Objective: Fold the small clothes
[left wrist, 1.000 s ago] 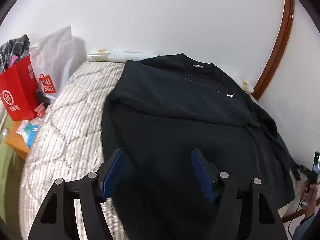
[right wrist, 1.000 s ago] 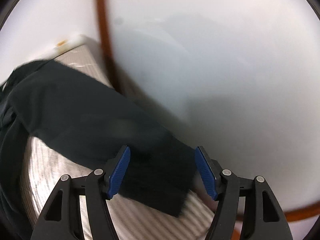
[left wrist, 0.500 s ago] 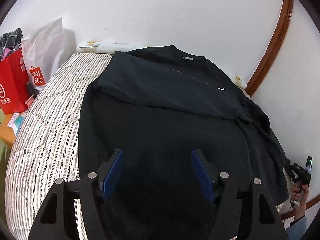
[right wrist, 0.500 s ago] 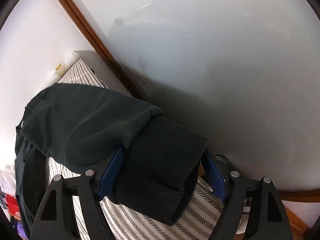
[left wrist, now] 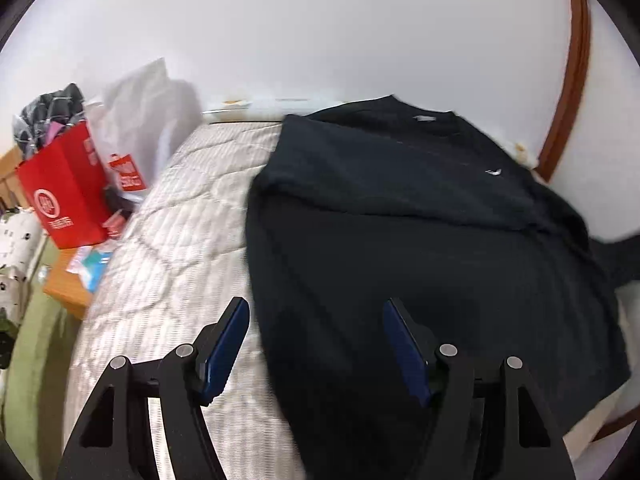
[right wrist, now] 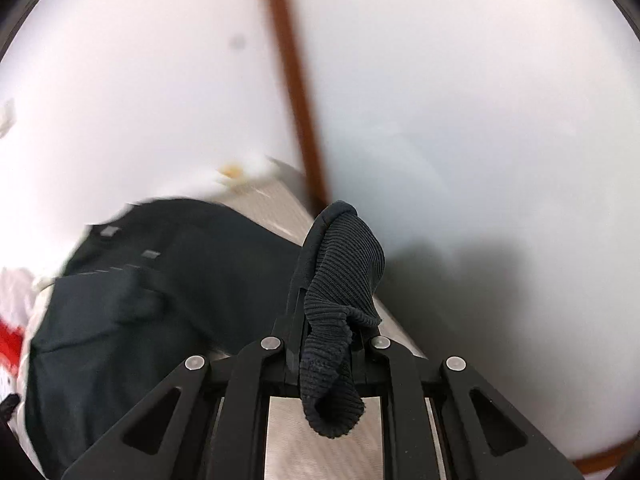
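Note:
A black sweatshirt (left wrist: 420, 232) lies spread on the striped bed (left wrist: 172, 248), its collar toward the far wall and one sleeve folded across the chest. My left gripper (left wrist: 316, 344) is open and empty, above the near left edge of the sweatshirt. In the right wrist view my right gripper (right wrist: 326, 292) is shut on the ribbed cuff (right wrist: 344, 272) of the right sleeve, held up above the bed near the wall. The rest of the sweatshirt (right wrist: 160, 300) lies to its left.
A red paper bag (left wrist: 64, 196) and a white plastic bag (left wrist: 136, 128) stand left of the bed beside a wooden stand (left wrist: 68, 284). White walls meet at a brown wooden trim (left wrist: 568, 80) behind the bed; it also shows in the right wrist view (right wrist: 296, 92).
My right gripper has closed on the sleeve cuff and lifted it. My left gripper has stayed open and its view has swung a little to the left.

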### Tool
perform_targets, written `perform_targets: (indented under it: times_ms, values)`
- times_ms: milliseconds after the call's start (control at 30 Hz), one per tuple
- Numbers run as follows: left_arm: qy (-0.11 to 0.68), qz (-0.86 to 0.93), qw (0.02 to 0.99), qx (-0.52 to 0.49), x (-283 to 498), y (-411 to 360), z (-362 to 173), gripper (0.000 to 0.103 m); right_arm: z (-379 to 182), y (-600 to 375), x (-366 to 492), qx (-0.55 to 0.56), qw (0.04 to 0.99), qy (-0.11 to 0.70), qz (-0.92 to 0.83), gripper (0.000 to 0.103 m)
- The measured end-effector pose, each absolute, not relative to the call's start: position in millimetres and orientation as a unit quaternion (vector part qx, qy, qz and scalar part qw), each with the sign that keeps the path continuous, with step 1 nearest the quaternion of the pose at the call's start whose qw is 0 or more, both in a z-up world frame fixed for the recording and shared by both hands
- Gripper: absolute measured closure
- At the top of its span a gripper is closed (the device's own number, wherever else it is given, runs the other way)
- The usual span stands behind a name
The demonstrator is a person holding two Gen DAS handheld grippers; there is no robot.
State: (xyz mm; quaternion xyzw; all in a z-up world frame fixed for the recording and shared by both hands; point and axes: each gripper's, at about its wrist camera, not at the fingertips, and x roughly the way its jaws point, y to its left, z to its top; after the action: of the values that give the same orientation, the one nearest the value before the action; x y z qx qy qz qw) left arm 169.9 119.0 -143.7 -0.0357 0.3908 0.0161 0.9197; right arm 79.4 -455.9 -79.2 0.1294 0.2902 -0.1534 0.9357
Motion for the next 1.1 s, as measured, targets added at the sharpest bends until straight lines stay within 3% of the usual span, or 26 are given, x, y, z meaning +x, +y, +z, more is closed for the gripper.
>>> perform_targets:
  times_ms: [200, 433, 700, 900, 1033, 1100]
  values:
    - [0.401, 0.071, 0.914, 0.007, 174, 147, -160, 0.036, -6, -336, 138, 0.102, 0.958, 0.264, -0.039, 0.090]
    - [0.404, 0.049, 0.913, -0.029, 182, 184, -175, 0.036, 12, -192, 219, 0.074, 0.957, 0.271, 0.075, 0.090]
    - [0.408, 0.027, 0.910, -0.070, 188, 202, -186, 0.036, -54, -19, 325, 0.030, 0.933, 0.308, 0.181, 0.090]
    - [0.415, 0.020, 0.907, -0.072, 190, 204, -192, 0.036, -108, 44, 371, -0.002, 0.927, 0.330, 0.181, 0.090]
    - [0.417, 0.009, 0.905, -0.080, 194, 203, -189, 0.036, -134, 45, 391, 0.013, 0.905, 0.376, 0.199, 0.070]
    - [0.415, 0.004, 0.906, -0.081, 199, 199, -183, 0.036, -133, 26, 380, 0.006, 0.902, 0.380, 0.206, 0.065]
